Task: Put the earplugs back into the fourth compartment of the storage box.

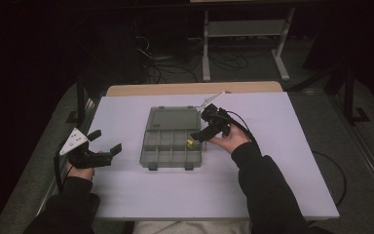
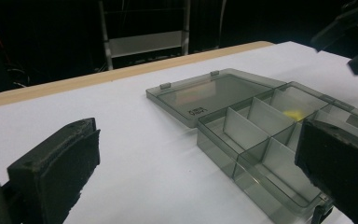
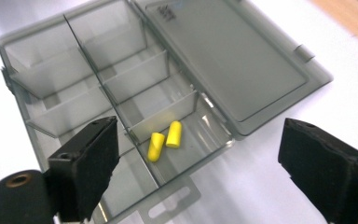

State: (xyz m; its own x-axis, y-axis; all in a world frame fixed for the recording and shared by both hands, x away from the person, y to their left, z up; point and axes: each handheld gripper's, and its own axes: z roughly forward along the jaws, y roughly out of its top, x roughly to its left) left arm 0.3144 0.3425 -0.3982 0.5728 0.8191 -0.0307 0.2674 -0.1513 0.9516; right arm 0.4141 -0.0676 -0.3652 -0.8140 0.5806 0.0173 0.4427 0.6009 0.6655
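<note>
Earplugs: two yellow earplugs (image 3: 164, 139) lie side by side, touching or nearly so, in an end compartment of the box's tray, the one next to the hinge side; in the high view they show as a yellow spot (image 1: 190, 143) at the right side of the tray, just under the right tool's tip.
Box: grey see-through compartment box (image 1: 170, 151) sits near the middle of the counter, its lid (image 1: 172, 118) swung fully open and lying flat beyond the tray; dividers split the tray into several cells, and apart from the earplugs' cell those in sight look bare.
Right tool: right tool (image 1: 200, 134) hovers just above the right edge of the tray, tilted down toward the earplugs; in the right gripper view its jaws stand wide apart with nothing gripped, the earplugs lying below and between them, untouched.
Left tool: left tool (image 1: 108, 141) is held well to the left of the box, low over the counter; its jaws are spread wide and hold nothing.
Counter: white counter (image 1: 126, 190) carries the box.
Hands: person's right hand (image 1: 231, 140) grips the right tool from behind.
</note>
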